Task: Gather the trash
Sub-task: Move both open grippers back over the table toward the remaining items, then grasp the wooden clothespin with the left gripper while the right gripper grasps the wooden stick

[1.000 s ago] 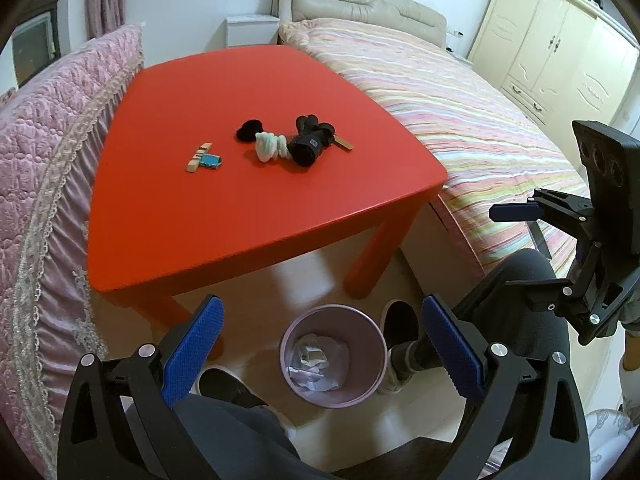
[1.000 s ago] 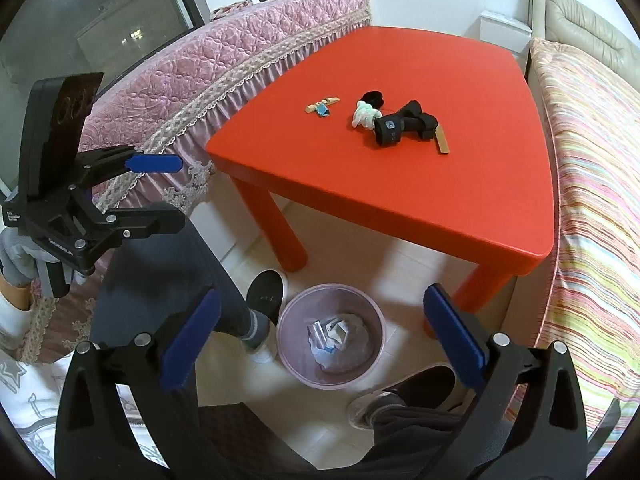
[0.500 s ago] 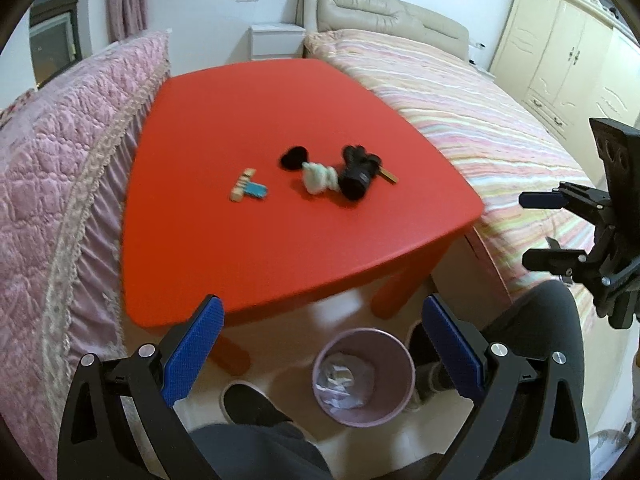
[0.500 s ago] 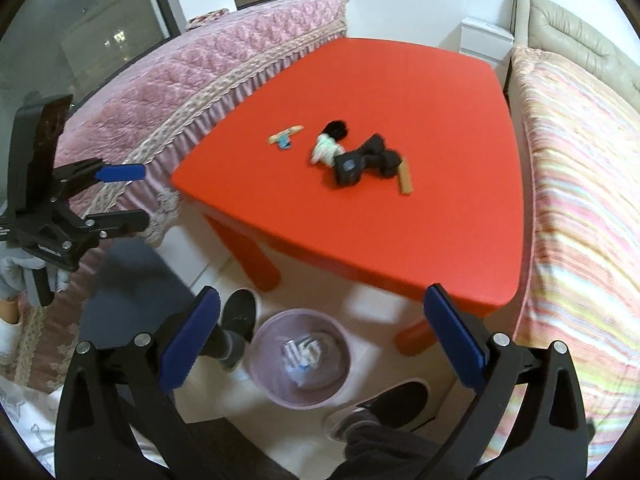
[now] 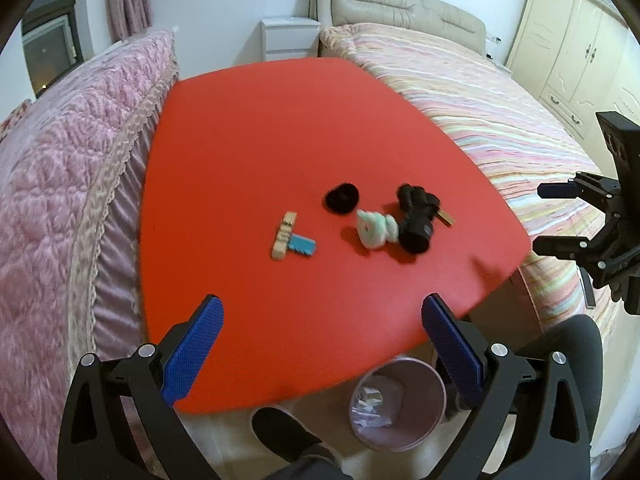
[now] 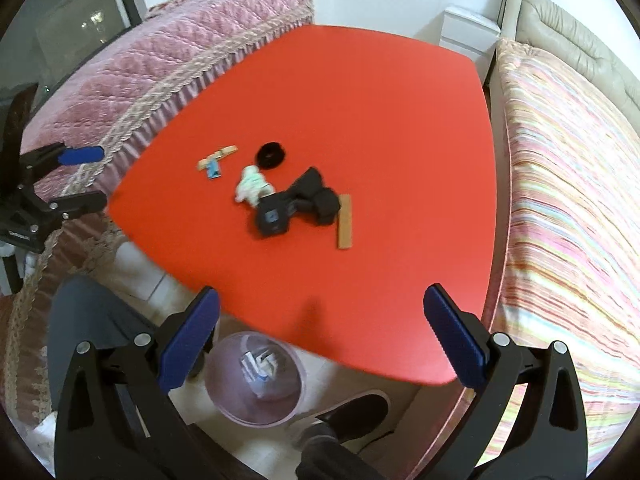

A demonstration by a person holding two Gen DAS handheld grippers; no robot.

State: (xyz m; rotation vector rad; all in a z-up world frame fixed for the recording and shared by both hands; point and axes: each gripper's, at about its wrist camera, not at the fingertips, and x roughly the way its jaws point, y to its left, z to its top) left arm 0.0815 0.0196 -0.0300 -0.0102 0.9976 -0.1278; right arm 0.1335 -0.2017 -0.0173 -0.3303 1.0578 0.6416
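On the red table point(image 5: 260, 132) point(image 6: 380, 92) lie a crumpled white-green wad point(image 5: 375, 230) point(image 6: 251, 184), a small blue scrap point(image 5: 302, 245) point(image 6: 213, 170) beside a wooden clothespin point(image 5: 284, 235) point(image 6: 218, 157), a black ring point(image 5: 341, 197) point(image 6: 271, 155), black dumbbells point(image 5: 416, 216) point(image 6: 298, 208) and a wooden stick point(image 6: 345, 221). A pink trash bin point(image 5: 398, 402) point(image 6: 256, 378) with paper inside stands on the floor under the near edge. My left gripper point(image 5: 320, 344) is open and empty above the near edge; it also shows in the right wrist view point(image 6: 82, 176). My right gripper point(image 6: 320, 336) is open and empty; it also shows in the left wrist view point(image 5: 556, 216).
A pink quilted sofa point(image 5: 60, 184) point(image 6: 180, 52) borders the table's left side. A striped bed point(image 5: 480, 96) point(image 6: 568, 184) borders the right side. The person's legs and black shoes point(image 5: 284, 428) point(image 6: 352, 412) are by the bin. A white nightstand point(image 5: 290, 38) stands behind.
Both grippers have risen and moved forward over the table's near edge. The items now sit nearer and more central; the bin has dropped toward the bottom of both views.
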